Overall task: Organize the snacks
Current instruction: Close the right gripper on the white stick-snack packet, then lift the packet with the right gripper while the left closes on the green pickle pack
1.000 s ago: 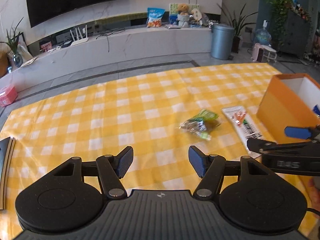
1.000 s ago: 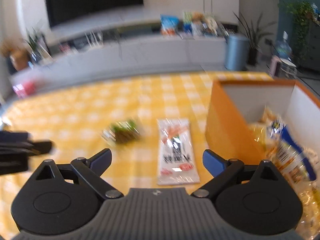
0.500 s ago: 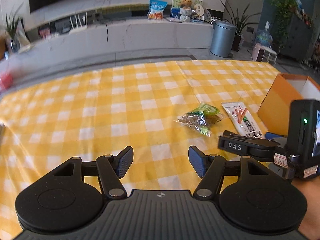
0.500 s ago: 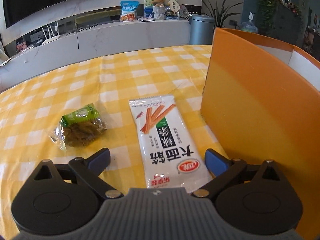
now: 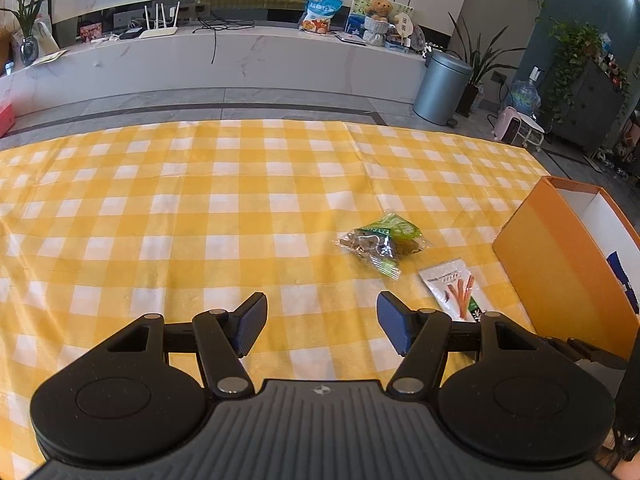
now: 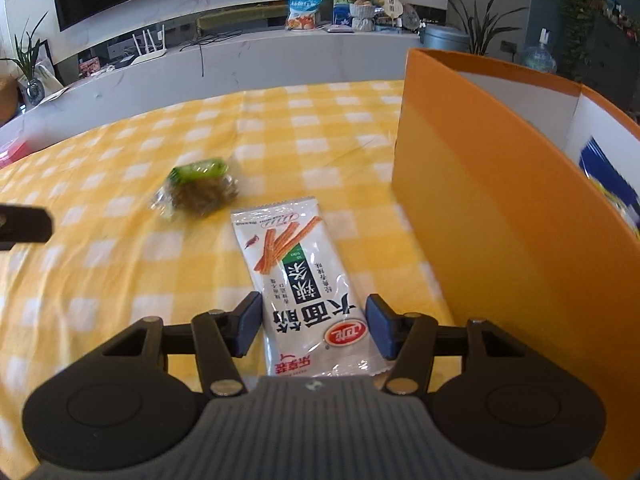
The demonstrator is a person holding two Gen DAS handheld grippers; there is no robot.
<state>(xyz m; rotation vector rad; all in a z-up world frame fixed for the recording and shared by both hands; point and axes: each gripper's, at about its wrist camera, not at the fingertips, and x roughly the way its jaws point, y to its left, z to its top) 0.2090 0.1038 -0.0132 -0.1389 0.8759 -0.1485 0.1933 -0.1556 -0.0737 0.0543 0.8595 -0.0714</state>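
A white snack packet with red sticks printed on it (image 6: 304, 280) lies flat on the yellow checked cloth; it also shows in the left wrist view (image 5: 454, 286). My right gripper (image 6: 313, 325) is open, its fingers on either side of the packet's near end. A small green and clear snack bag (image 6: 198, 192) lies to the packet's far left, also in the left wrist view (image 5: 380, 242). My left gripper (image 5: 322, 326) is open and empty above the cloth, short of the green bag. An orange box (image 6: 500, 200) stands right of the packet, with snacks inside.
The orange box (image 5: 560, 256) stands at the table's right end. The yellow checked cloth (image 5: 200, 208) covers the table. Beyond the far edge are a grey floor, a low white TV bench with a snack bag (image 5: 322, 12) and a metal bin (image 5: 440, 86).
My right gripper has moved forward and down over the packet, so its fingers now flank the near end. My left gripper has pulled back left; the right gripper has dropped out of most of its view.
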